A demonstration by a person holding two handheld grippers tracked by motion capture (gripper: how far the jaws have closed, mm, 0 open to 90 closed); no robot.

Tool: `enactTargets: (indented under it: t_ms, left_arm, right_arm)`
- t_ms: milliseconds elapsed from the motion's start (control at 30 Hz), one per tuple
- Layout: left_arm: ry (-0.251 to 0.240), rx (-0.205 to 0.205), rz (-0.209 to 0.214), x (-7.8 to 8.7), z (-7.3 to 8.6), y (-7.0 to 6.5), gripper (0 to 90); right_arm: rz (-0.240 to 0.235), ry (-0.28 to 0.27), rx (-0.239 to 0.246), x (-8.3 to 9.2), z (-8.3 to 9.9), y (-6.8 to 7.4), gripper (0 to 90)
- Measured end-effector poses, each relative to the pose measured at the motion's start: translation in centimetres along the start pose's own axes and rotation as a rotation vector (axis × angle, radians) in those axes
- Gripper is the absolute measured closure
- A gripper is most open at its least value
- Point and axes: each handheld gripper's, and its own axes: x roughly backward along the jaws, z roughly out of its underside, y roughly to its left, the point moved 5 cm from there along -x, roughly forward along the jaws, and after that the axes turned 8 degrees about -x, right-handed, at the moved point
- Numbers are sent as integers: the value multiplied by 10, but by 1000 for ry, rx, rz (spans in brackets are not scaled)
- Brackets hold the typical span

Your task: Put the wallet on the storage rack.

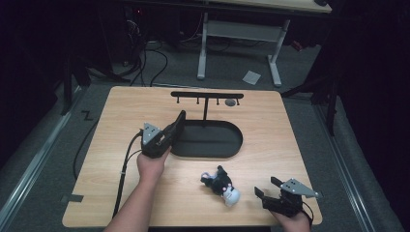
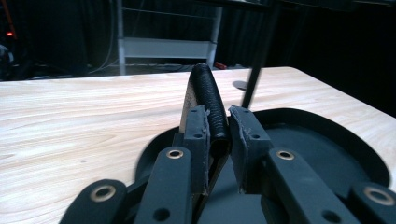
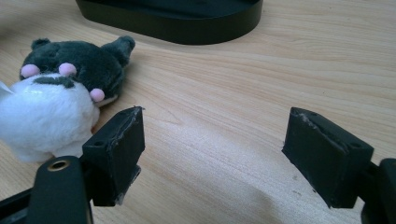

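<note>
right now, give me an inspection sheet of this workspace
surface: light wooden table, bare wood over most of it
job's things: black ribbed strap-like piece held over the black oval-based stand; the stand's post carries a crossbar with small hooks
clutter: grey and white plush toy lying near the front edge
grippers: left gripper shut on the ribbed piece; right gripper open, nothing between its jaws, beside the plush toy
cables: black cable trails from the left gripper off the front edge; more cables on the floor behind
surroundings: dark room, grey floor, white-legged desk behind, paper scrap on the floor
</note>
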Motion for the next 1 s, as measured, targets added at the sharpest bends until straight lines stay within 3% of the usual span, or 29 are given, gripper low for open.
enactTargets:
  t_ms: [500, 1000]
  left_arm:
    - [9, -45, 61, -18, 6, -42, 775]
    - [43, -53, 104, -35, 14, -64, 758]
  right_arm:
    - [-7, 5, 0, -1, 1, 1, 205]
    - [-10, 8, -2, 0, 2, 1, 211]
